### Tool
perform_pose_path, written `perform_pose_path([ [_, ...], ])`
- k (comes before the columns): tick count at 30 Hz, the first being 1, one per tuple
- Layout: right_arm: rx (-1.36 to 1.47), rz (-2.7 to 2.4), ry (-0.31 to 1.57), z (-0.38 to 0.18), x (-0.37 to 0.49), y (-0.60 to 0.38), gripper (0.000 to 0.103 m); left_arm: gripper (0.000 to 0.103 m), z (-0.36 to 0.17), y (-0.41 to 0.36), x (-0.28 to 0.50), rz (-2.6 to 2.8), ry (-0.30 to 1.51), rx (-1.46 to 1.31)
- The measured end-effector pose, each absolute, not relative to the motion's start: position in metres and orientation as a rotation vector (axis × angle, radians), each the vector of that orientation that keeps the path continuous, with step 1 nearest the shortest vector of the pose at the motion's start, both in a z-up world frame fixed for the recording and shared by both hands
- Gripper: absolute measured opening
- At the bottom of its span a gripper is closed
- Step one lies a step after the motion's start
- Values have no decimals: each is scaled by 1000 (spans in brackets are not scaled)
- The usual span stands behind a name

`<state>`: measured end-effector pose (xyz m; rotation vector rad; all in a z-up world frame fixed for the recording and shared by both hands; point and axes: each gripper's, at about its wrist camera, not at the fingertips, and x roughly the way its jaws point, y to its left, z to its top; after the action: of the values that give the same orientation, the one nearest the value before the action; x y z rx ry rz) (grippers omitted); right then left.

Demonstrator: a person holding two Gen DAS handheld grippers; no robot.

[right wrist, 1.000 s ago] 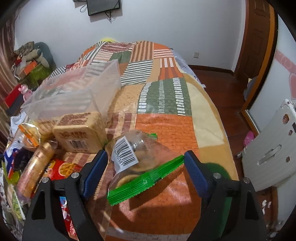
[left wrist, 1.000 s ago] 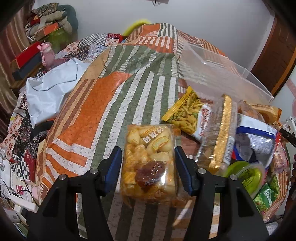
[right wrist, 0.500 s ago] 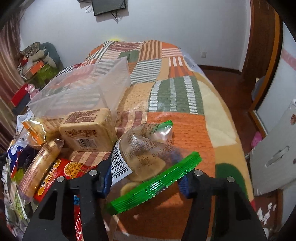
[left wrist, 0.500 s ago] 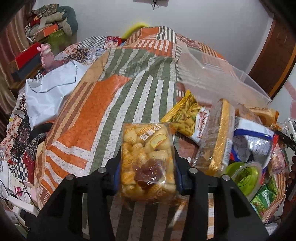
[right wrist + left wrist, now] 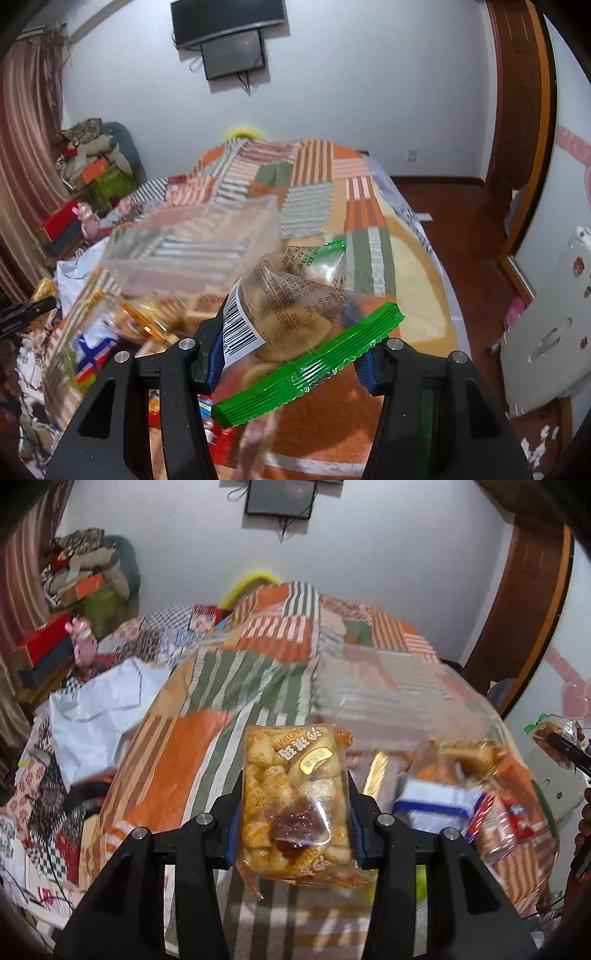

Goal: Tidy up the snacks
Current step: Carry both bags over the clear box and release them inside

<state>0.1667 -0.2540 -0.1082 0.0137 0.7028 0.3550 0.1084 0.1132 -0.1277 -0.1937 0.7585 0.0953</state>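
Observation:
My left gripper [image 5: 293,825] is shut on a clear pack of yellow puffed snacks [image 5: 293,801] with a dark red sachet, held up above the striped quilt [image 5: 177,760]. My right gripper [image 5: 291,360] is shut on a clear cookie bag with green sealed edges [image 5: 295,317] and a barcode label, also lifted. A clear plastic bin [image 5: 192,247] stands on the quilt just beyond and left of the right gripper; it also shows blurred in the left wrist view [image 5: 380,705]. The right gripper's bag shows at the far right of the left wrist view [image 5: 554,734].
A heap of other snack packs [image 5: 461,805] lies on the quilt right of the left gripper, and left of the right gripper [image 5: 110,332]. A white sheet [image 5: 96,709] and clutter lie at the left. A wooden door [image 5: 517,110] and floor are on the right.
Both grippers closed on their packs, then lifted them off the quilt; the view has tilted upward toward the wall.

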Motion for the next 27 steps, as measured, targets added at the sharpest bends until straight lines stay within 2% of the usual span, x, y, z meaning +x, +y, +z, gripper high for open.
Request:
perform_pose_path([
  [15, 18, 449, 616, -91, 179, -218, 51, 45, -82, 69, 154, -6, 666, -152],
  [27, 1, 530, 620, -97, 203, -176, 52, 45, -83, 59, 207, -34, 678, -152],
])
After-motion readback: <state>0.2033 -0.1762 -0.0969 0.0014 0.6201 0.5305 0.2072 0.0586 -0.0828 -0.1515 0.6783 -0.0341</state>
